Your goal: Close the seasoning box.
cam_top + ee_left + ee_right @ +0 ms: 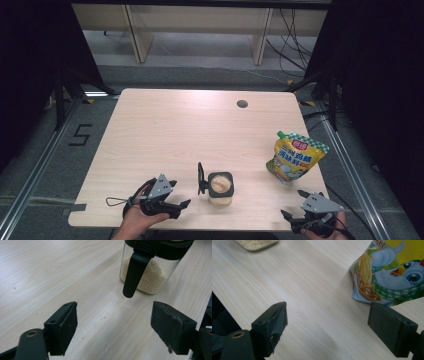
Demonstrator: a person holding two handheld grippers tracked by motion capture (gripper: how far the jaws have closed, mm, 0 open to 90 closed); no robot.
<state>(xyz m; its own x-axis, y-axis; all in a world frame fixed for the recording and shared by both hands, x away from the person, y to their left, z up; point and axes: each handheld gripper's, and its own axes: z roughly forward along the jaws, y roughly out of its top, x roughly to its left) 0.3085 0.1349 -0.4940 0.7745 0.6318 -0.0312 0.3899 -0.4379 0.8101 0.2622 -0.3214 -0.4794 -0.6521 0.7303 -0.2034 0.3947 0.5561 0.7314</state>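
Note:
A glass jar (220, 189) of pale grains with a black lid stands near the table's front edge; its black flip handle (133, 275) hangs down its side. My left gripper (180, 193) lies just left of the jar, open, with nothing between its jaws, and in the left gripper view (115, 325) it points at the jar (150, 277). A yellow printed pouch (296, 156) lies at the right. My right gripper (293, 203) sits at the front right corner, open and empty. In the right gripper view (328, 325) the pouch (392, 272) lies just beyond the right jaw.
The light wooden table (175, 130) has a dark round cable hole (242, 104) near its far edge. Behind it stand pale furniture legs (261, 42) and loose cables (292, 47) on the floor. A corner of the jar (257, 243) shows at the top left of the right gripper view.

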